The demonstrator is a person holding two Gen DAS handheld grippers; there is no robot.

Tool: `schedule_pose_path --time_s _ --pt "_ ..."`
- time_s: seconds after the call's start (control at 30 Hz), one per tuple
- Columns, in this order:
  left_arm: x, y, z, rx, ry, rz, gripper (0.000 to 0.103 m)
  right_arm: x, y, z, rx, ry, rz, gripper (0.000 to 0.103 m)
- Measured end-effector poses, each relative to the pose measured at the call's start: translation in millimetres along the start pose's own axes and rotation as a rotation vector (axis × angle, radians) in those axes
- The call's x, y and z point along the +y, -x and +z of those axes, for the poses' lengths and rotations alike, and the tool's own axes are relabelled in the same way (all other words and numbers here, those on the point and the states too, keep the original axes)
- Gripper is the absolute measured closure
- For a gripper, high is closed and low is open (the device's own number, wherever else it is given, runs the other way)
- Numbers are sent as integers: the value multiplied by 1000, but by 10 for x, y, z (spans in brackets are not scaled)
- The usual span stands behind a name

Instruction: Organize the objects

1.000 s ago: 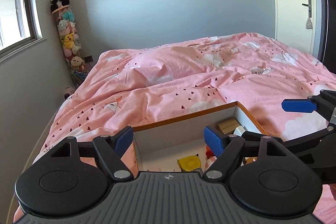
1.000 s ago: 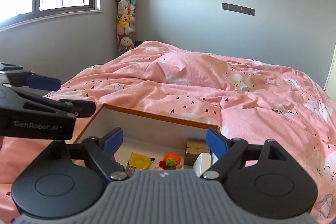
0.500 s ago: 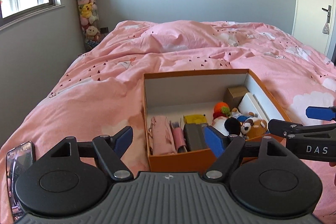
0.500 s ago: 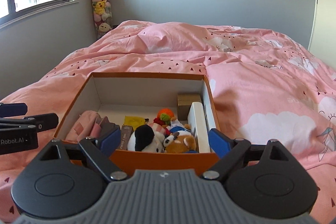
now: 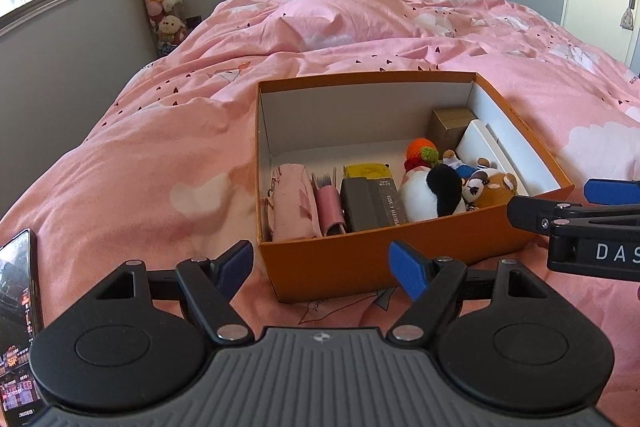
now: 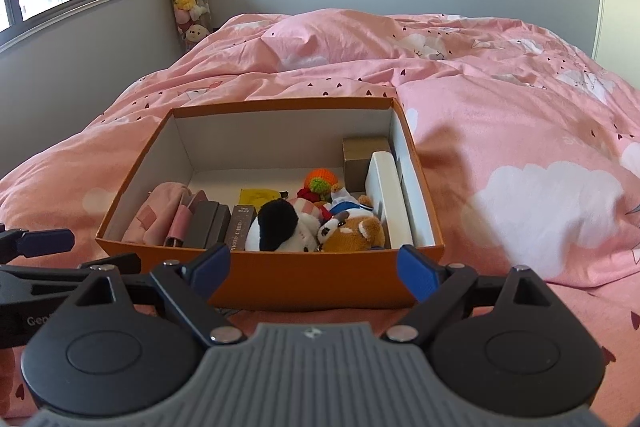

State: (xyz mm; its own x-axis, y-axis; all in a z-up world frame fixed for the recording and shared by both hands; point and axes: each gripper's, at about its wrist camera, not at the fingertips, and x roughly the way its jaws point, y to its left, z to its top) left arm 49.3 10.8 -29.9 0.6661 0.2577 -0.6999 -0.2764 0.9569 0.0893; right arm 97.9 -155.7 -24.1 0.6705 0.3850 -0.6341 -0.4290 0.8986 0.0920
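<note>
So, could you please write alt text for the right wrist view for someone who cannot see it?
An open orange box sits on a pink bed, holding plush toys, a pink pouch and small boxes. The open right gripper hovers before it, empty, with the left gripper at the left edge.

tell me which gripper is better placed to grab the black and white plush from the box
Right, probably. The right gripper is open and faces the black and white plush just over the orange box near wall. The left gripper, also open, sits toward the box's left corner.
</note>
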Motion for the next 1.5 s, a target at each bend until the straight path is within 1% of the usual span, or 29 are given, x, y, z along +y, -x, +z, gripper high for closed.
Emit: schedule_pose_path --time_s 0.9,1.5 --pt "-5 -7 5 22 2 -5 13 29 -7 -17 12 12 3 12" --pt "-12 -5 -3 23 -6 -4 13 36 -31 -20 24 24 10 12"
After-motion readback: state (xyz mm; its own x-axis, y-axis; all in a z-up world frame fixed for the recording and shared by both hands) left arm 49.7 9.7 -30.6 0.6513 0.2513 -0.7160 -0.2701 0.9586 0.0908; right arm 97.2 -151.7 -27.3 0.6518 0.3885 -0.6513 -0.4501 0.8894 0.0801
